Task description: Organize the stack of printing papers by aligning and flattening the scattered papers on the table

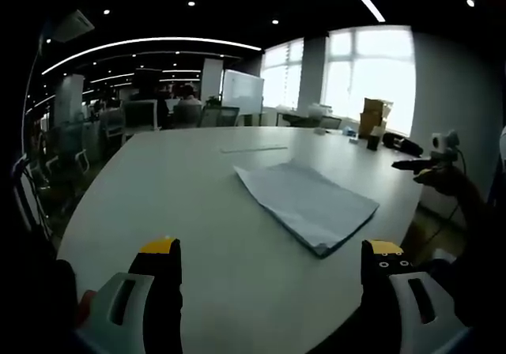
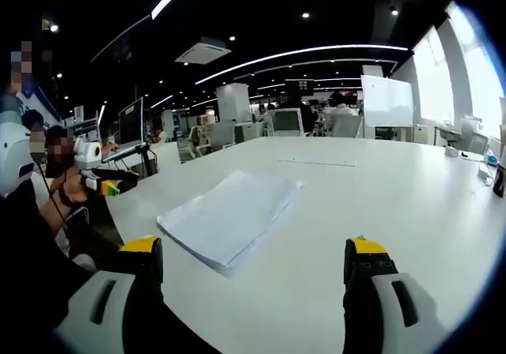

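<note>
Ahead of both wide-open, empty tools, left tool (image 1: 270, 261) and right tool (image 2: 253, 259), the papers (image 1: 307, 201) lie loosely stacked on the surface (image 1: 182, 188); approach opposite edges low and press inward evenly.

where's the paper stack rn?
The paper stack lies flat on the white table, ahead of both open grippers: right of centre in the left gripper view, left of centre in the right gripper view, neither gripper touching it.

The left gripper (image 1: 271, 259) is held level, its yellow-tipped jaws spread wide and gripping nothing; the right gripper (image 2: 253, 255) is likewise parted wide and unladen.
</note>
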`<state>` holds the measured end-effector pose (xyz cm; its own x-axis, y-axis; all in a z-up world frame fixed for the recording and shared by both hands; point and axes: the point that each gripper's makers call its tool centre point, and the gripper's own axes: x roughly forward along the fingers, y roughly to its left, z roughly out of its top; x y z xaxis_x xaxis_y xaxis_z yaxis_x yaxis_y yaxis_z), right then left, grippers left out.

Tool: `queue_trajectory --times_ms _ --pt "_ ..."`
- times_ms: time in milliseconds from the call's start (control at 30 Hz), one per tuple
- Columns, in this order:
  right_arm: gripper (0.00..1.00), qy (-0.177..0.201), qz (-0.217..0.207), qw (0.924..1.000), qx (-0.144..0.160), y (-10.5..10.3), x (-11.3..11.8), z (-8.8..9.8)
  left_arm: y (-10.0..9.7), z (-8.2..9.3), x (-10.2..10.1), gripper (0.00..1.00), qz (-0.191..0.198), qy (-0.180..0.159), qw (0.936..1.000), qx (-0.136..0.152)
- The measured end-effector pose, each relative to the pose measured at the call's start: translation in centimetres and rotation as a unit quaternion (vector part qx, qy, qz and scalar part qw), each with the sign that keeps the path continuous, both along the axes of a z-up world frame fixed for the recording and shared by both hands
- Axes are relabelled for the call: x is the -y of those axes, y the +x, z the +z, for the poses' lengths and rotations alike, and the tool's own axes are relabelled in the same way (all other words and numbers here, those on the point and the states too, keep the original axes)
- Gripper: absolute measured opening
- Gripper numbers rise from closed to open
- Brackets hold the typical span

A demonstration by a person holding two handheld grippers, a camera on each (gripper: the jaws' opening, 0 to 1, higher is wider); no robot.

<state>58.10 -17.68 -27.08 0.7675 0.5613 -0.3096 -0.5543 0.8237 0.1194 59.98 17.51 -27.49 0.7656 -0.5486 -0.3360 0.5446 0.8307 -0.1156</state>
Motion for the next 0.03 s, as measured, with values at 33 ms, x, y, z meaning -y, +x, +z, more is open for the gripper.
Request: queue_trajectory --times_ms 33 --pt "0.9 0.0 0.0 1.0 0.0 0.01 0.03 0.0 0.02 -0.06 -0.02 0.97 0.0 0.001 1.0 -0.001"
